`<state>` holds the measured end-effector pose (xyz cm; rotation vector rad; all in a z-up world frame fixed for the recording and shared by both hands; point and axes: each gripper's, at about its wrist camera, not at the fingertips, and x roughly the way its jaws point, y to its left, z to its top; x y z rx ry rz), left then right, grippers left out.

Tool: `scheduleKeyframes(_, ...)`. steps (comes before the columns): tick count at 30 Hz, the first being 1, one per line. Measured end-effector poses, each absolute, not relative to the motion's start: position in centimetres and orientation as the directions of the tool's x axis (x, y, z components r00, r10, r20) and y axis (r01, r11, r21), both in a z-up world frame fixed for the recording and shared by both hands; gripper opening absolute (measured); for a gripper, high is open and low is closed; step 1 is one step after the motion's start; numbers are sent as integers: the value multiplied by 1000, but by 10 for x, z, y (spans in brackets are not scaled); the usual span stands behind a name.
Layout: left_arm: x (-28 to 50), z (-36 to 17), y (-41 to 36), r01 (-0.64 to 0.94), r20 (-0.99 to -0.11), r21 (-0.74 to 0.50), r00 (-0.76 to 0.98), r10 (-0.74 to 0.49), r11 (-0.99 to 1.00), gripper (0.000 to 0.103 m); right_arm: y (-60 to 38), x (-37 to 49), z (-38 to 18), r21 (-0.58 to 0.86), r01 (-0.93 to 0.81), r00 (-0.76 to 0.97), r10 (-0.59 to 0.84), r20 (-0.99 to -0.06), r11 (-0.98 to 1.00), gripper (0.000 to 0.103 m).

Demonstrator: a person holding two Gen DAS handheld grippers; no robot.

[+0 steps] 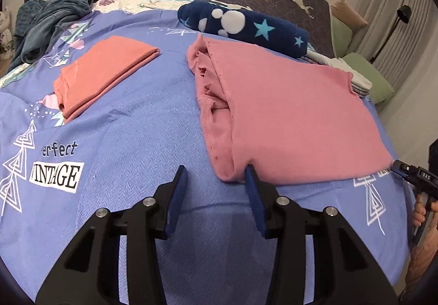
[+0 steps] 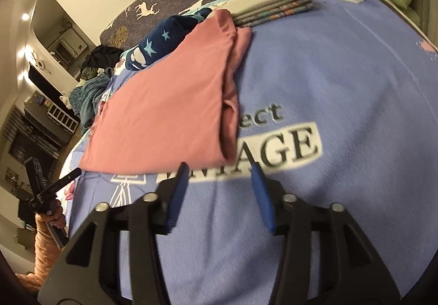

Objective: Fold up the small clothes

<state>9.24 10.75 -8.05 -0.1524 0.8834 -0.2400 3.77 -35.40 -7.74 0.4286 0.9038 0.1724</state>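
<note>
A pink garment (image 1: 287,113) lies partly folded on the blue bedspread (image 1: 142,140); it also shows in the right wrist view (image 2: 164,102). My left gripper (image 1: 216,176) is open and empty at the garment's near left corner, its right finger (image 1: 253,190) touching the hem. My right gripper (image 2: 219,176) is open and empty just in front of the garment's near right corner; it also shows at the right edge of the left wrist view (image 1: 397,168). A folded salmon garment (image 1: 104,72) lies to the left.
A navy star-patterned fleece roll (image 1: 246,25) lies behind the pink garment. Folded grey clothes (image 2: 273,3) are stacked at the back right. A heap of dark and teal clothes (image 1: 60,12) sits at the far left. Green cushions (image 1: 366,75) lie beside the bed.
</note>
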Motion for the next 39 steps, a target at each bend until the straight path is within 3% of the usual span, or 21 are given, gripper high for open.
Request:
scheduleKeyframes(1,92,-80,104,140,-752,-203,612,-246,969,18,-349,40,-78,411,25,613,311,-727,911,21)
scheduleKeyframes(2,91,-80,101,145,-755,-183,613,-234,972,17,-345,42,-80,375,26,605,284,-744,926,5)
scheduleKeyframes(4,84,-80,101,127,-753,-131,633,-182,983,16,-345,41,-81,259,95,620,147,-771,961,0)
scheduleKeyframes(7,80,-80,112,52,-762,-71,642,-88,996,9,-374,31,-86,306,179,617,135,-775,935,0)
scheduleKeyframes(9,74,-77,122,72,-757,-187,625,-190,980,9,-386,22,-86,408,169,616,228,-754,897,2)
scheduleKeyframes(11,68,-74,123,121,-740,-316,589,-324,941,26,-386,10,-81,471,129,624,297,-723,873,5)
scheduleKeyframes(12,66,-73,120,142,-722,-374,575,-384,916,44,-383,7,-80,488,109,623,324,-712,866,11)
scheduleKeyframes(15,75,-78,106,169,-703,-444,544,-459,880,51,-367,12,-77,549,49,615,408,-675,834,52)
scheduleKeyframes(16,84,-84,102,154,-710,-455,532,-462,877,52,-362,18,-78,555,45,609,417,-674,831,60)
scheduleKeyframes(20,109,-92,98,138,-669,-495,570,-478,858,52,-352,53,-94,569,71,586,428,-688,819,68)
scheduleKeyframes(21,116,-93,99,131,-653,-525,572,-497,841,46,-351,60,-94,564,70,598,419,-684,822,69)
scheduleKeyframes(22,121,-94,100,117,-653,-532,574,-495,838,33,-348,65,-92,552,67,597,410,-689,831,65)
scheduleKeyframes(23,124,-96,100,110,-659,-538,563,-499,835,6,-344,71,-91,524,70,592,388,-707,849,54)
scheduleKeyframes(24,128,-100,102,90,-658,-570,546,-519,817,6,-344,74,-93,513,76,579,381,-721,855,12)
scheduleKeyframes(30,88,-46,102,167,-589,-531,632,-503,831,4,-359,56,-56,628,53,643,454,-616,777,10)
scheduleKeyframes(33,53,-24,101,232,-590,-485,625,-511,843,4,-356,31,-29,607,8,656,455,-603,794,10)
scheduleKeyframes(37,5,-38,96,278,-667,-393,570,-480,877,8,-354,-14,-31,498,25,604,384,-698,867,12)
scheduleKeyframes(39,-10,-47,103,249,-703,-328,580,-411,911,17,-353,-31,-55,411,86,527,309,-792,907,16)
